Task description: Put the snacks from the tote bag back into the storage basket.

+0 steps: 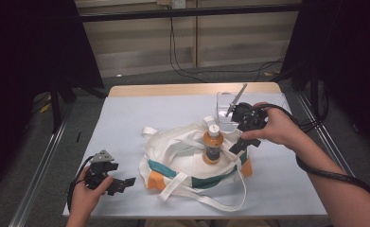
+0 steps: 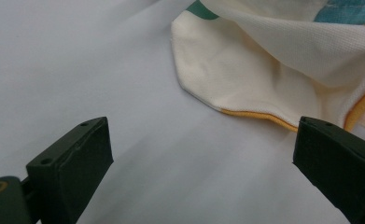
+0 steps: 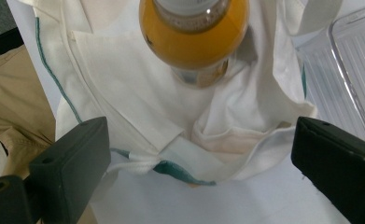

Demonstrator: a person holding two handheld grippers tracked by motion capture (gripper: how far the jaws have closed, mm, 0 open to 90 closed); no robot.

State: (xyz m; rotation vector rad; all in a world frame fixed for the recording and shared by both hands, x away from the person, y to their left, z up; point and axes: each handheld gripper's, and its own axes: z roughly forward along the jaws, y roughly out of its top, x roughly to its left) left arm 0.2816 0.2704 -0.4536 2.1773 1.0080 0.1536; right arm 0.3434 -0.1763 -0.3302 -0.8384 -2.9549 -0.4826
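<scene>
Nearest the person, the left gripper (image 1: 118,185) is held low over the table (image 1: 126,118), jaws spread wide with nothing between them; the near corner of the tote bag (image 1: 192,165) lies just beyond its right jaw. Farther out, the right gripper (image 1: 239,142) is poised at the bag's far rim, jaws likewise wide apart and empty. The orange juice bottle (image 1: 213,147) is seen standing upright inside the bag's open mouth, just ahead of those parted jaws. The step in hand is judged to be the loading of the bag, with the bottle set in and let go; next, a withdrawal of the right gripper without tipping the bottle is probably called for, or a grasp on a strap (image 1: 206,201). Beyond the right gripper, a clear plastic container (image 1: 225,101) is found. In the right gripper view the ribbed wall of that container (image 3: 343,70) and the bottle's label are given; in the left gripper view the bag's orange-piped hem (image 2: 259,115) is shown close.
</scene>
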